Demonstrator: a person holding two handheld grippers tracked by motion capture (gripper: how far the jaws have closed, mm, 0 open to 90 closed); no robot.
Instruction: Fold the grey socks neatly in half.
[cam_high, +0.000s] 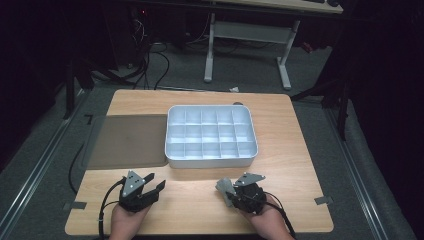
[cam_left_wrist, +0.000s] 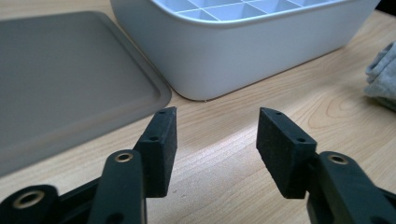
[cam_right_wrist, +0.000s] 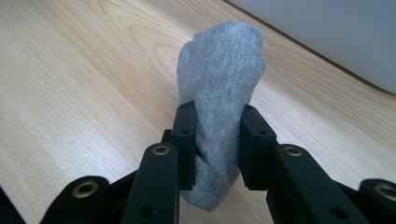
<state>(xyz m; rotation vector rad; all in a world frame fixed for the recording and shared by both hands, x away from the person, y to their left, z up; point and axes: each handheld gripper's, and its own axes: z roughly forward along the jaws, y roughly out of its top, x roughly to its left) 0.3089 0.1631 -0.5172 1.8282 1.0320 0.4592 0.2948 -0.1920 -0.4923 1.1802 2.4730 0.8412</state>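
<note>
Near the front edge of the wooden table (cam_high: 280, 150), seen from the high view, the right gripper (cam_high: 226, 192) sits in the person's right hand (cam_high: 265, 217) and carries a small grey sock (cam_high: 224, 189) at its tip, which points left toward the table's middle. To the left, well apart from it, the left gripper (cam_high: 155, 183) rests in the left hand (cam_high: 125, 220) with its two black jaws spread and nothing between them. Beyond both, the white divided tray (cam_high: 211, 161) stands at mid-table, and a flat grey lid (cam_high: 127, 140) lies just beside it on the left.

Along the left gripper's own view, its fingers (cam_left_wrist: 161, 149) stand well apart over bare wood, holding nothing. The tray's near wall (cam_left_wrist: 243, 56) rises ahead of them, the grey lid (cam_left_wrist: 65, 79) lies ahead and to the left, touching or nearly touching the tray's corner, and a fold of the grey sock (cam_left_wrist: 383, 77) shows at the right edge, clear of these jaws.

From the right gripper view, the sock (cam_right_wrist: 219, 84) stands bunched upright between the two pads (cam_right_wrist: 184, 140), which press on it from both sides at about its middle. Its rounded top rises past the fingertips, and its lower end hangs below the pads toward the wood. Behind it, at the upper right, runs the pale wall of the tray (cam_right_wrist: 327, 37), apart from the sock.
</note>
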